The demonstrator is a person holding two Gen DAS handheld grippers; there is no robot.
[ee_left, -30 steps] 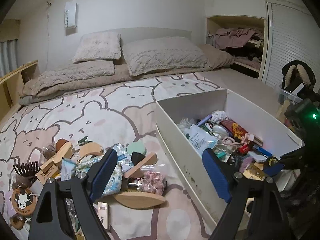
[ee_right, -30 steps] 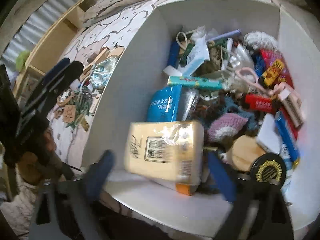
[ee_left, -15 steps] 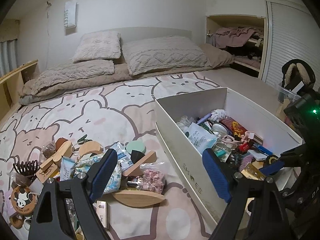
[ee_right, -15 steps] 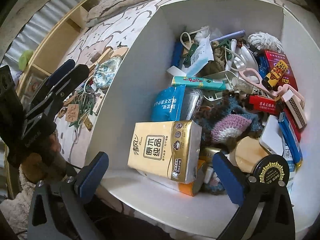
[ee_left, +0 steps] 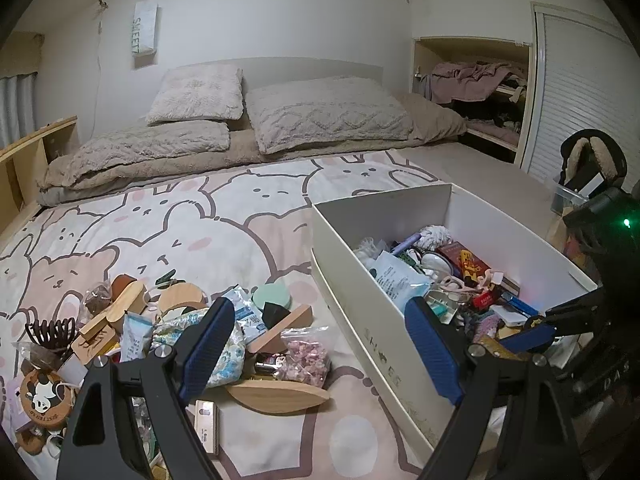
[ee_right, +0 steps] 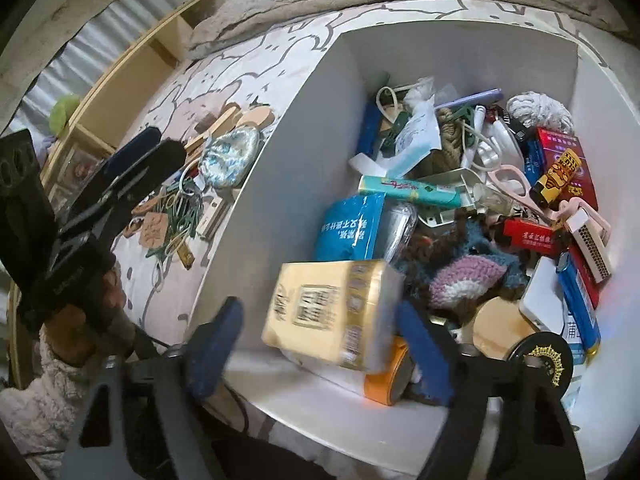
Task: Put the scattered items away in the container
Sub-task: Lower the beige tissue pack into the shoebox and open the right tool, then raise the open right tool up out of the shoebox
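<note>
Each handheld gripper is a black frame with triangular cut-outs, and silver screws sit where the arms meet it. The left gripper (ee_left: 320, 344) carries long blue ribbed pads on its jaws; the right gripper (ee_right: 316, 344) has the same blue pads, blurred here. The right unit's black body shows a small green light (ee_left: 627, 223). A cream fleece sleeve (ee_right: 36, 392) covers the person's left forearm.
</note>
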